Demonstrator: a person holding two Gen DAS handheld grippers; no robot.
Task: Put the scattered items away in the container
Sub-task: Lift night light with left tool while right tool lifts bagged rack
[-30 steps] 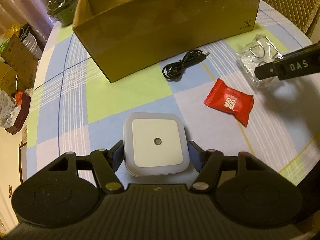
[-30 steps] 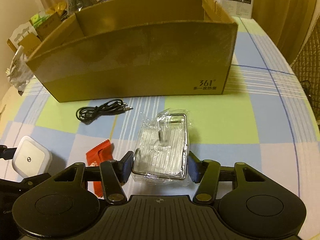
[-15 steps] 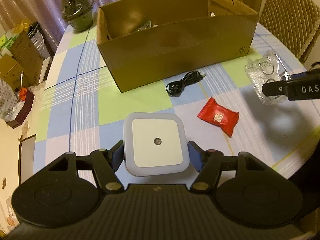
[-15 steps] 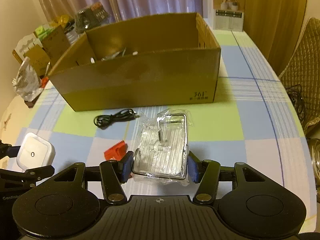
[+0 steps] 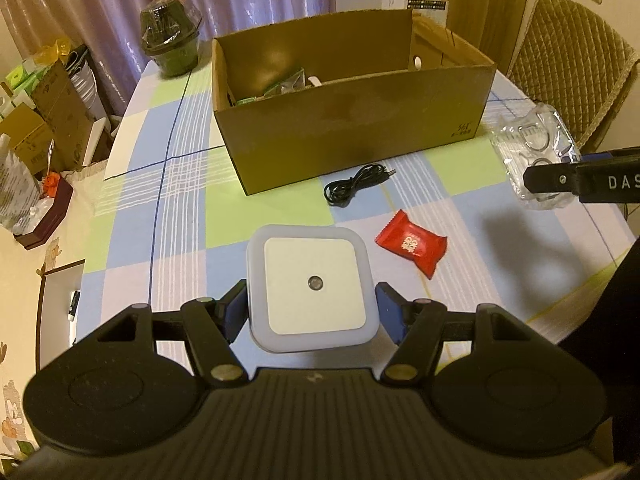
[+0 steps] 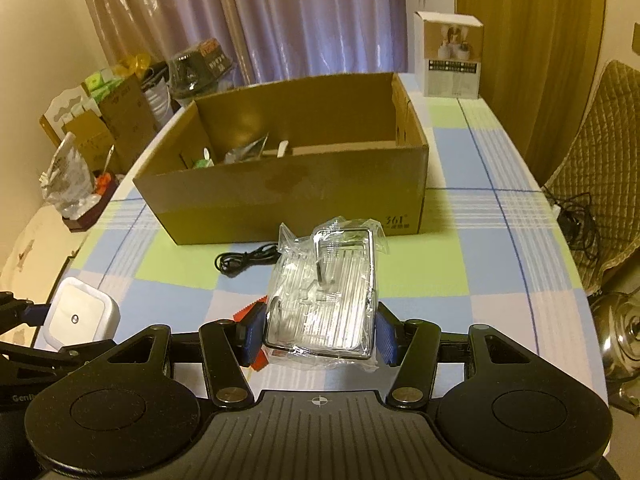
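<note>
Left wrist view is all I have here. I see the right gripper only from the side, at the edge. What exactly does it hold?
Observer: The right gripper is shut on a clear plastic packet with a metal wire frame inside.
Operator: Is anything behind the cardboard box on the far right?
Observer: Yes, a white carton stands on the table past the cardboard box.
Operator: Anything beside the table on the right?
Observer: A shiny metal kettle sits low by the table edge.
</note>
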